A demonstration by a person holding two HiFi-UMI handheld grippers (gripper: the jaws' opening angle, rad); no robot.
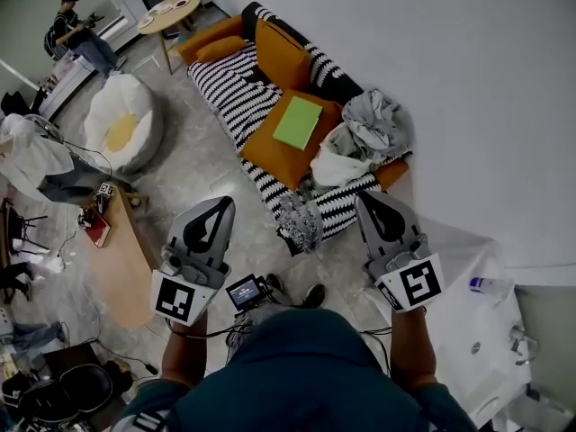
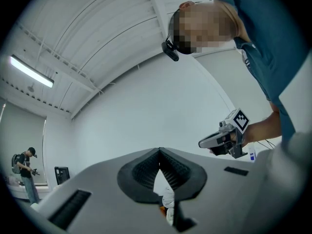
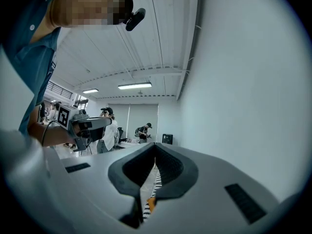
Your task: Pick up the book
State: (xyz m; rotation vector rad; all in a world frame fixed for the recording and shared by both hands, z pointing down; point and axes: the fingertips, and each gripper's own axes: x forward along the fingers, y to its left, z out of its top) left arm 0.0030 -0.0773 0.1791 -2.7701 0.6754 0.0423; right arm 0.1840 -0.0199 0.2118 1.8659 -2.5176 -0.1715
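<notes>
Entry: green book (image 1: 298, 121), lying flat on an orange cushion (image 1: 281, 156) in the middle of a sofa (image 1: 229, 84) that has a black-and-white striped cover. A second orange cushion (image 1: 281, 54) leans against the sofa back behind it. A heap of grey and white cloth (image 1: 364, 135) sits just beside the book at the sofa's near end. Nothing touches the book from above, and both tools are well apart from it. Left gripper (image 1: 221, 205): held in the air in the person's left hand, over the grey floor (image 1: 193, 165) in front of the sofa. Its jaws are pressed together at the tips with nothing between them, and its marker cube (image 1: 175, 297) sits at the rear. Right gripper (image 1: 371, 200): held in the air in the right hand, level with the left one, above the near corner of the sofa. Its jaws are likewise closed tip to tip and empty. Surroundings: a white beanbag (image 1: 124, 120) with a yellow patch to the left of the sofa; a round table (image 1: 168, 13) beyond the sofa's far end; a low wooden table (image 1: 126, 264) at the person's left; a white table (image 1: 472, 349) at the right, bearing a small bottle (image 1: 489, 285). Another person (image 1: 74, 23) stands in the far corner.
</notes>
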